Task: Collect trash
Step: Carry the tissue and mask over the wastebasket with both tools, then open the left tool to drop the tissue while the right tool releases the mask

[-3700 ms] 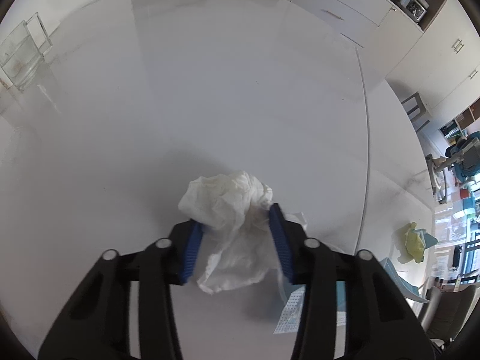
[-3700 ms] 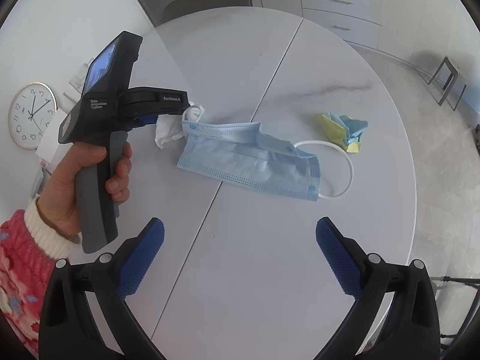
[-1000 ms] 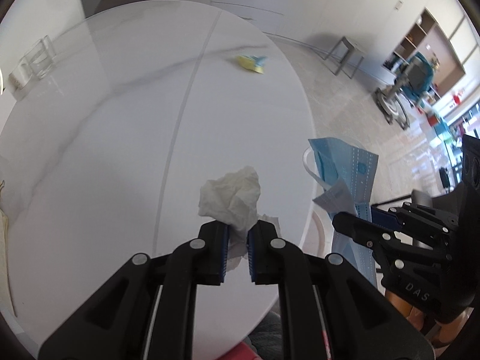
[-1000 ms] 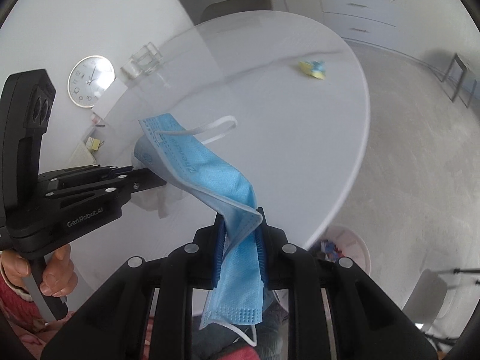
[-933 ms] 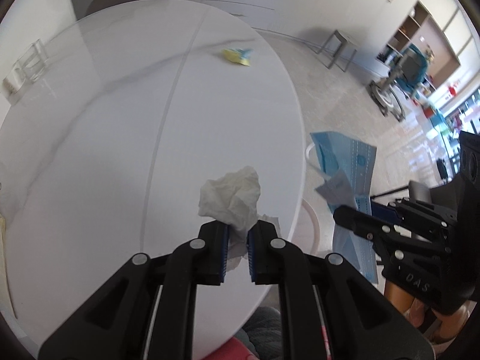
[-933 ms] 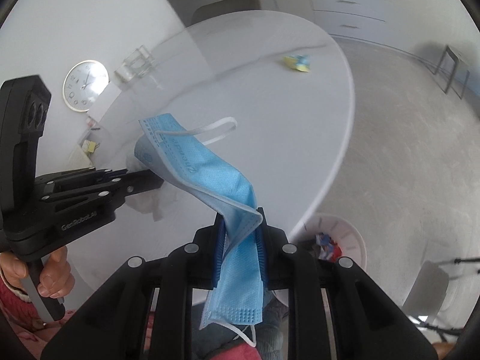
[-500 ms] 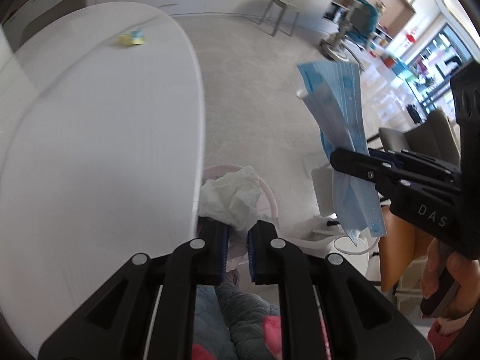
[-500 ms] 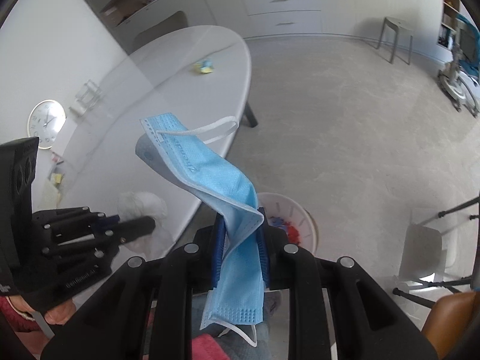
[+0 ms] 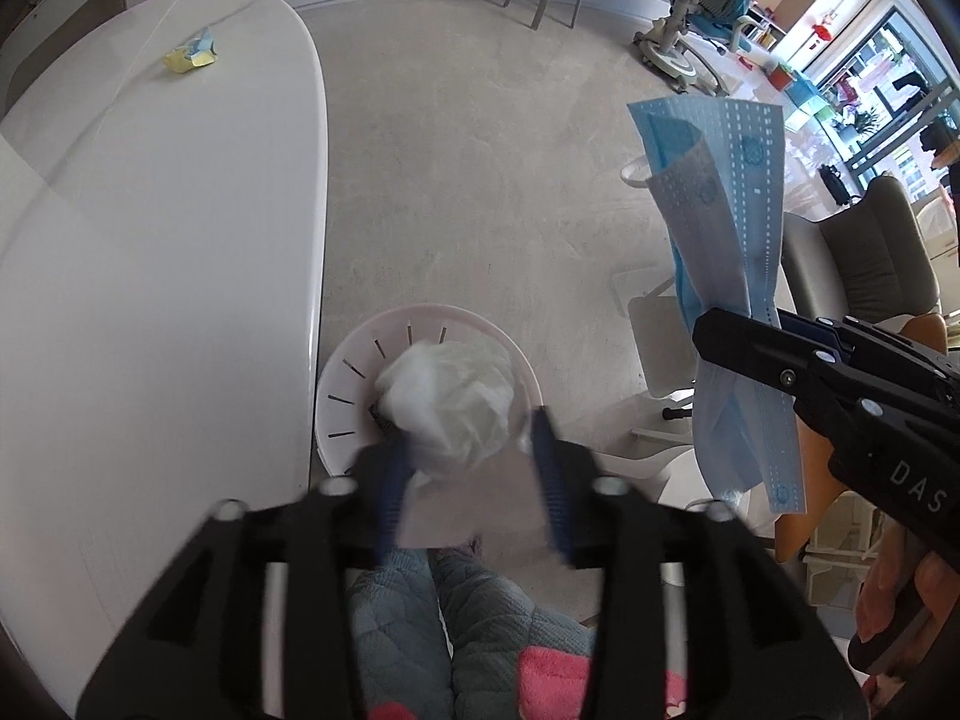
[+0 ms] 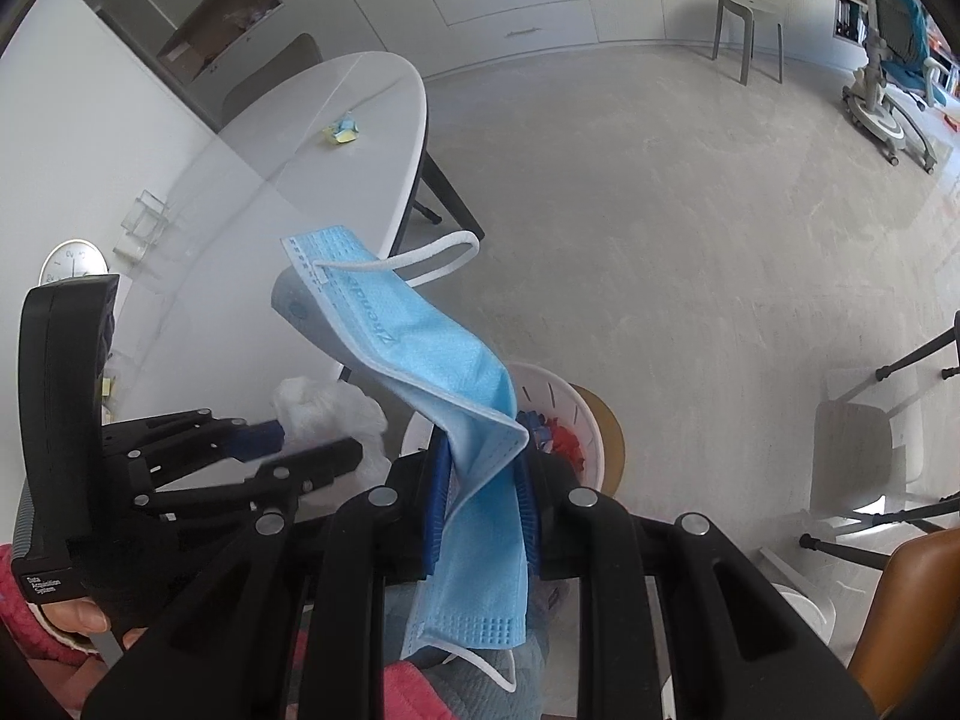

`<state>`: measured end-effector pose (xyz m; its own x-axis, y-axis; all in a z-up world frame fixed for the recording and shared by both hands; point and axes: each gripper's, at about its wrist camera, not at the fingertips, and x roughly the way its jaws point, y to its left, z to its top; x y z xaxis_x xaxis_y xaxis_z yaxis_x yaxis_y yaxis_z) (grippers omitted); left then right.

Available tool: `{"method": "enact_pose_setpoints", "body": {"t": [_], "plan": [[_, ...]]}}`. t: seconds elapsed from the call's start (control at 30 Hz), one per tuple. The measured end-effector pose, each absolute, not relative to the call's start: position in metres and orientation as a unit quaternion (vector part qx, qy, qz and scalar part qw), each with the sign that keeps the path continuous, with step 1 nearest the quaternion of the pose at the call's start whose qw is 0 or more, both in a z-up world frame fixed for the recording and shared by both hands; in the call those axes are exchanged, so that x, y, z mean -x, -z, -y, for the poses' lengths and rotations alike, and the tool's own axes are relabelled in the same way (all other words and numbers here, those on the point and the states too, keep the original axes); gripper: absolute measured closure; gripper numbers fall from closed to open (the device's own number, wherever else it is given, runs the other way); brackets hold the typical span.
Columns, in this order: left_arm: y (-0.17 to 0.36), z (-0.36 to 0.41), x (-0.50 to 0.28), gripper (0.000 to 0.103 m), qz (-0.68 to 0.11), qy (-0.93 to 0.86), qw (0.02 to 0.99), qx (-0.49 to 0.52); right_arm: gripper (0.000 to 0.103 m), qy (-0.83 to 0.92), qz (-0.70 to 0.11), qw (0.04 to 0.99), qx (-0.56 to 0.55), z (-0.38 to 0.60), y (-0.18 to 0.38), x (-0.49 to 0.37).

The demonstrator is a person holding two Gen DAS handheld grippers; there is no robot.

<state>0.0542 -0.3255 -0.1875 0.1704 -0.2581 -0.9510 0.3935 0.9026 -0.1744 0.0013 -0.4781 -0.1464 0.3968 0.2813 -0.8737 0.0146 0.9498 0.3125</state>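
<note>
Two items are at the drop step. Left tongs (image 9: pixel 468 456), jaws just opening, free the crumpled tissue (image 9: pixel 450 402) above the bin (image 9: pixel 342 402). Right tongs (image 10: pixel 480 498) clamp the face mask (image 10: pixel 444 372); next, release it over the bin.

Crumpled paper tissue (image 9: pixel 450 402), pleated cloth-like mask (image 10: pixel 432 360), glossy smooth tabletop (image 9: pixel 150 240).

- The left gripper (image 9: pixel 468 474) is seen over a pale pink bin (image 9: pixel 342 396); its jaws have just been opening, with the crumpled tissue (image 9: pixel 450 402) between them.
- A blue face mask (image 9: pixel 726 228) is clamped in the right gripper (image 9: pixel 720 330).
- A small yellow and blue scrap (image 9: pixel 191 53) is left on the white table (image 9: pixel 150 276).
</note>
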Motion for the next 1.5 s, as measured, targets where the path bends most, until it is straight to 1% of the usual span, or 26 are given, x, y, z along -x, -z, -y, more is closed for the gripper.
{"method": "enact_pose_setpoints", "body": {"t": [0.17, 0.47, 0.57, 0.6, 0.73, 1.03, 1.1, 1.13, 1.2, 1.27, 1.3, 1.37, 1.5], "plan": [[0.178, 0.334, -0.049, 0.049, -0.592, 0.219, 0.772, -0.073, 0.081, -0.083, -0.546, 0.823, -0.137, 0.478, 0.148, -0.004], [0.174, 0.332, -0.042, 0.039, -0.594, 0.214, 0.773, -0.068, 0.081, -0.091, -0.548, 0.821, -0.133, 0.477, 0.150, -0.005], [0.171, 0.326, -0.042, 0.027, -0.596, 0.203, 0.774, -0.066, 0.081, -0.091, -0.550, 0.819, -0.134, 0.478, 0.151, -0.005], [0.171, 0.324, -0.042, 0.021, -0.598, 0.199, 0.774, -0.066, 0.081, -0.092, -0.551, 0.819, -0.134, 0.478, 0.152, -0.005], [0.164, 0.308, -0.038, 0.013, -0.609, 0.185, 0.770, -0.050, 0.079, -0.098, -0.560, 0.812, -0.132, 0.472, 0.161, -0.005], [0.154, 0.256, -0.027, 0.011, -0.606, 0.131, 0.784, -0.030, 0.079, -0.125, -0.607, 0.775, -0.124, 0.439, 0.215, -0.012], [0.154, 0.246, -0.025, 0.011, -0.606, 0.119, 0.786, -0.026, 0.076, -0.125, -0.617, 0.768, -0.119, 0.428, 0.231, -0.018], [0.153, 0.242, -0.024, 0.011, -0.605, 0.114, 0.788, -0.024, 0.073, -0.127, -0.620, 0.766, -0.117, 0.424, 0.238, -0.021], [0.152, 0.235, -0.023, 0.011, -0.604, 0.103, 0.790, -0.023, 0.064, -0.130, -0.628, 0.758, -0.116, 0.415, 0.257, -0.029], [0.152, 0.230, -0.020, 0.011, -0.604, 0.093, 0.791, -0.023, 0.041, -0.130, -0.640, 0.750, -0.109, 0.404, 0.276, -0.037], [0.152, 0.228, -0.019, 0.011, -0.604, 0.088, 0.791, -0.024, 0.038, -0.129, -0.645, 0.746, -0.104, 0.400, 0.284, -0.040], [0.152, 0.226, -0.018, 0.011, -0.605, 0.079, 0.792, -0.026, 0.026, -0.127, -0.655, 0.740, -0.091, 0.393, 0.294, -0.045], [0.151, 0.223, -0.017, 0.011, -0.603, 0.070, 0.794, -0.030, 0.016, -0.119, -0.657, 0.738, -0.095, 0.391, 0.292, -0.045]]}}
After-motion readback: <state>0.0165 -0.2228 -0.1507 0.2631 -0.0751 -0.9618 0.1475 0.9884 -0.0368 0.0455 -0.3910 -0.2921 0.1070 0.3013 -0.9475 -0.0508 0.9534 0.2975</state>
